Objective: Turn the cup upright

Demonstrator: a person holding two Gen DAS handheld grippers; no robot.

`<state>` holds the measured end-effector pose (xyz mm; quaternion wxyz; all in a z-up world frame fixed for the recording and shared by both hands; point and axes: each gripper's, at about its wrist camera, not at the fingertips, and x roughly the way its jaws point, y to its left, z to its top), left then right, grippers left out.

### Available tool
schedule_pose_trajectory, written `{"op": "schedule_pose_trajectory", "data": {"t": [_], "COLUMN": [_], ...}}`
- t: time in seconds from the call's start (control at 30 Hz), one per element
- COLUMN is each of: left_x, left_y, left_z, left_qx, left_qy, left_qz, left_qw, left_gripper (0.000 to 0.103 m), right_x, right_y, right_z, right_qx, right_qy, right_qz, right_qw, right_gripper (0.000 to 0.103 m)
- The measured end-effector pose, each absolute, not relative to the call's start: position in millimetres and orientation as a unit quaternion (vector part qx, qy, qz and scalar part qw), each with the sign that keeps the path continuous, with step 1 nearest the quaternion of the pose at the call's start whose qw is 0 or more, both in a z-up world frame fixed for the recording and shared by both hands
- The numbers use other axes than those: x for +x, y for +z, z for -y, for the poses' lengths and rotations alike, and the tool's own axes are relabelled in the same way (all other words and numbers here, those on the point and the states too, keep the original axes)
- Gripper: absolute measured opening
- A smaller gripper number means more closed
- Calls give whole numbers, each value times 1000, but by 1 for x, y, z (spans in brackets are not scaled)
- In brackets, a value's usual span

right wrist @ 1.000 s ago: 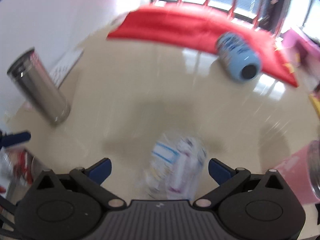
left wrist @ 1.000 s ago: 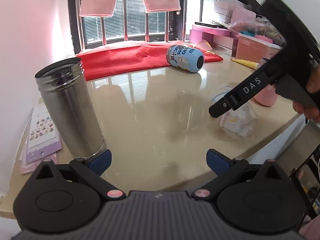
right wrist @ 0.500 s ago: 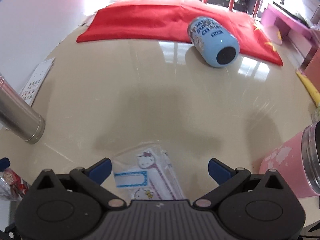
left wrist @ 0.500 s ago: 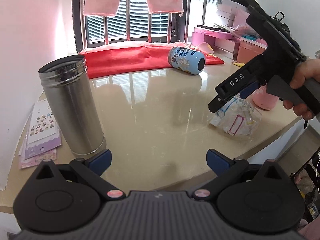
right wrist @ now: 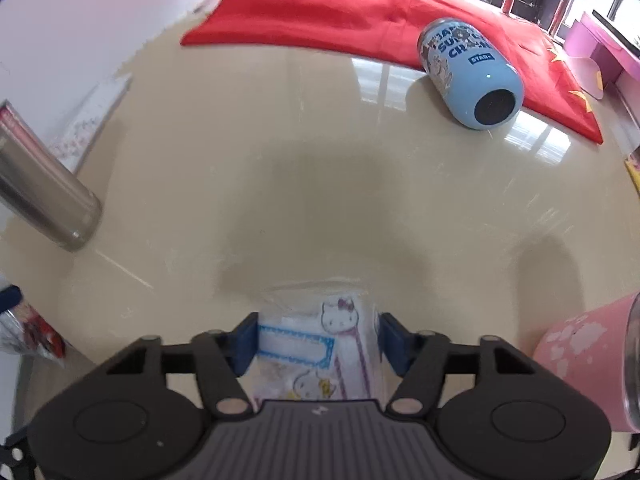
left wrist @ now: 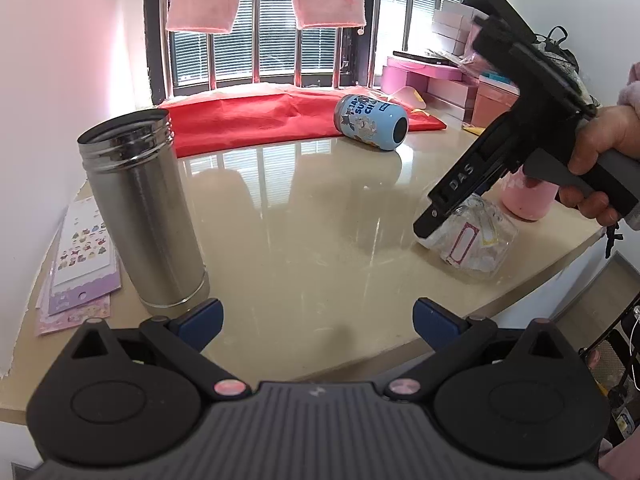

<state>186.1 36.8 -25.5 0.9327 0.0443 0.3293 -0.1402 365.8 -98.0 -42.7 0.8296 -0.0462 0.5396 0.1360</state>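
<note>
Now right gripper (right wrist: 318, 342) closed from spread onto clear glass cup (right wrist: 320, 344), lying sideways at table (right wrist: 320, 184) near edge; cartoon stickers noted. Left gripper (left wrist: 316, 316) held spread beside upright steel flask (left wrist: 144, 216).

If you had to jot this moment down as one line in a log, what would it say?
right gripper: shut on clear cup, lying on its side | left gripper: open, idle beside steel flask | cup not yet upright
</note>
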Motion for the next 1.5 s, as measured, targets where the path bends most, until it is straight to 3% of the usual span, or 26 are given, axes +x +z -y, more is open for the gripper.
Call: {"op": "schedule_pose_trajectory", "data": {"t": [0.1, 0.33, 0.43, 1.5], "left_x": [186, 187, 187, 195], "left_y": [-24, -20, -19, -18], "left_z": [-39, -41, -43, -61], "left_qx": [43, 43, 44, 33], "left_qy": [-140, -130, -123, -95], "left_qz": [-328, -321, -324, -329], "left_qw": [933, 937, 937, 939], "left_gripper": [103, 103, 103, 103], "right_x": [351, 315, 320, 357], "right_y": [-30, -10, -14, -47], "right_z": [103, 96, 88, 22], "right_qx": [-20, 1, 15, -17], "right_qy": [154, 202, 218, 242], "right_qz": [-496, -308, -273, -261], "right_qw": [854, 930, 937, 934], "right_gripper": [60, 60, 61, 63]}}
